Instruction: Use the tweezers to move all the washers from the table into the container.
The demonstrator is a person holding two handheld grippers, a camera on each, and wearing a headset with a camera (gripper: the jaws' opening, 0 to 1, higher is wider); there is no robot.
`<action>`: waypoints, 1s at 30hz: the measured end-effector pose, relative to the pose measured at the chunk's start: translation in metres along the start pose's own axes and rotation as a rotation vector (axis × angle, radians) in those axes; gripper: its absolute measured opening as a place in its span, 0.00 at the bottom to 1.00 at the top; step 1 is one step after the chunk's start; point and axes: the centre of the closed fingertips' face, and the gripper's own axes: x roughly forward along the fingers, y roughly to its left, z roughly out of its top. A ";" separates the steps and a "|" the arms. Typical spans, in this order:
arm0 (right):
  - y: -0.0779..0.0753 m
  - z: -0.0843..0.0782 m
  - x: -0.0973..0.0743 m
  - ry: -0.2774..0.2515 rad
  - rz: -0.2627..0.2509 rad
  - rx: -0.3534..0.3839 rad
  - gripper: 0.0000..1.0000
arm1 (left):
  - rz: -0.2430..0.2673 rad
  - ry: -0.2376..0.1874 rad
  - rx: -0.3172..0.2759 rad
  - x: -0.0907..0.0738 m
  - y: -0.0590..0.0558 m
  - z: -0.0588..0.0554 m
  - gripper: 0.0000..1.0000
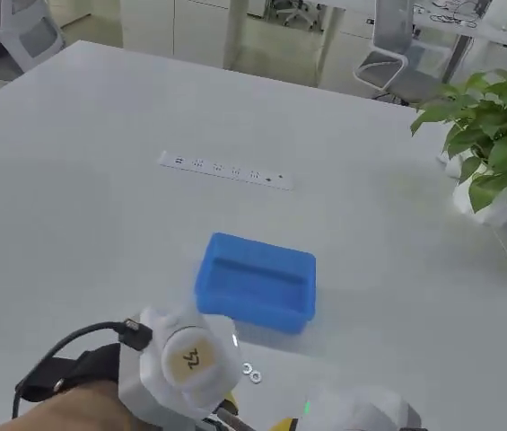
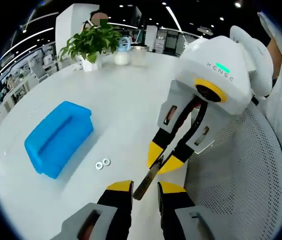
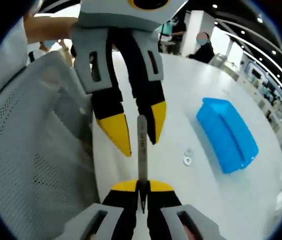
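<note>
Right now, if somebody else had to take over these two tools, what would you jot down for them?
Right tool: shut on the tweezers, gripping one end.
Left tool: open, jaws either side of the tweezers' other end, not clamped.
Two washers lie side by side on the table, close to the blue container.
Done: nothing; the container looks empty.
To do: pinch each washer with the tweezers and drop it in.
</note>
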 end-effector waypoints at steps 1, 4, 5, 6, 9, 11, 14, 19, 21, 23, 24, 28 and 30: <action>0.001 0.000 0.000 -0.004 0.002 0.002 0.02 | -0.001 -0.012 -0.028 -0.003 0.001 -0.001 0.21; 0.004 0.000 0.000 -0.006 -0.004 -0.003 0.02 | -0.007 -0.024 -0.104 -0.009 0.007 -0.007 0.23; 0.005 0.000 0.000 -0.006 -0.006 -0.006 0.02 | -0.005 -0.024 -0.116 -0.011 0.009 -0.009 0.23; 0.004 0.000 -0.001 -0.006 -0.008 -0.008 0.02 | -0.009 -0.025 -0.135 -0.012 0.009 -0.010 0.22; 0.003 0.002 -0.002 -0.009 -0.020 -0.012 0.02 | -0.084 -0.046 -0.224 -0.016 -0.002 -0.005 0.18; 0.002 0.003 -0.002 -0.013 -0.028 -0.015 0.02 | -0.092 -0.031 -0.224 -0.016 -0.004 -0.005 0.15; 0.002 0.005 -0.003 -0.016 -0.037 -0.019 0.02 | -0.110 -0.034 -0.228 -0.016 -0.008 -0.003 0.07; 0.003 0.004 -0.005 -0.010 -0.051 -0.032 0.03 | -0.124 -0.036 -0.244 -0.015 -0.009 -0.001 0.06; 0.004 0.005 -0.006 -0.008 -0.061 -0.043 0.03 | -0.125 -0.034 -0.245 -0.015 -0.010 -0.001 0.06; 0.006 0.005 -0.007 -0.002 -0.064 -0.059 0.02 | -0.131 -0.027 -0.257 -0.014 -0.010 -0.001 0.05; 0.007 0.006 -0.007 0.001 -0.067 -0.076 0.02 | -0.132 -0.022 -0.261 -0.014 -0.010 -0.002 0.04; 0.007 0.005 -0.005 0.005 -0.073 -0.091 0.03 | -0.143 0.005 -0.294 -0.012 -0.011 -0.003 0.03; 0.006 0.005 -0.005 0.004 -0.078 -0.082 0.03 | -0.150 0.006 -0.282 -0.013 -0.013 -0.002 0.02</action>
